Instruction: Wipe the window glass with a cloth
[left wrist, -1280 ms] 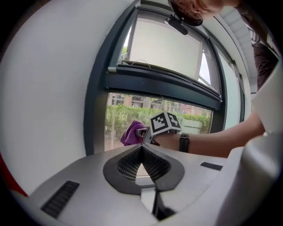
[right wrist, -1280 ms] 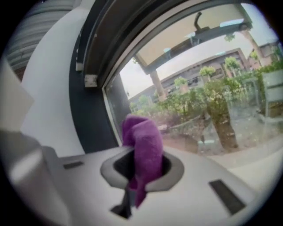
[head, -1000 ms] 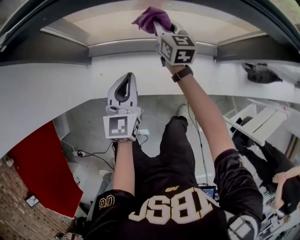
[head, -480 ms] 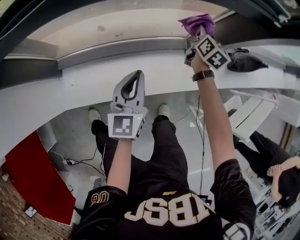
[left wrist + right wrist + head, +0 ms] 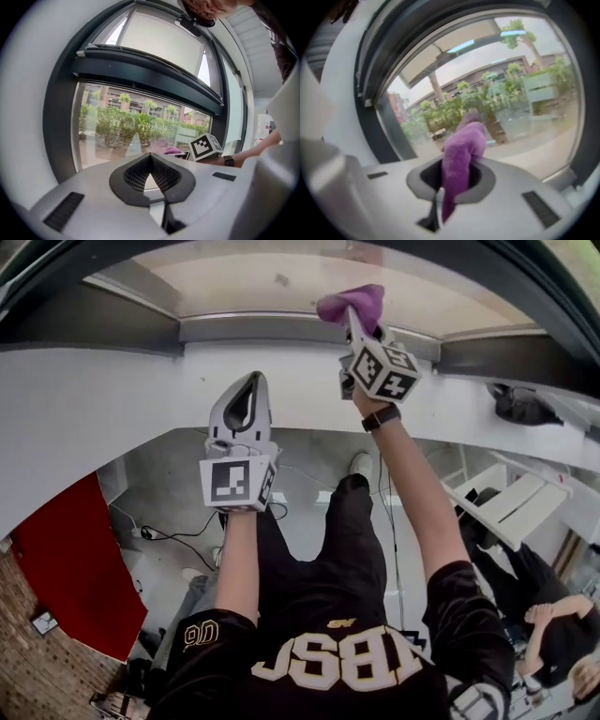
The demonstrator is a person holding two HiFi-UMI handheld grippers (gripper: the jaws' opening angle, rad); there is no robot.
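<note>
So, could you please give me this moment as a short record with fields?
right tool: shut on the purple cloth
purple cloth: bunched, its tip up at the window glass; contact looks likely
left tool: shut, nothing between its jaws, held back from the glass
window frame: dark, around the pane
task state: wiping appears under way, done with the right tool only

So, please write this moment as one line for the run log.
right tongs: shut on purple cloth | purple cloth: at window glass | left tongs: shut, empty, off glass
</note>
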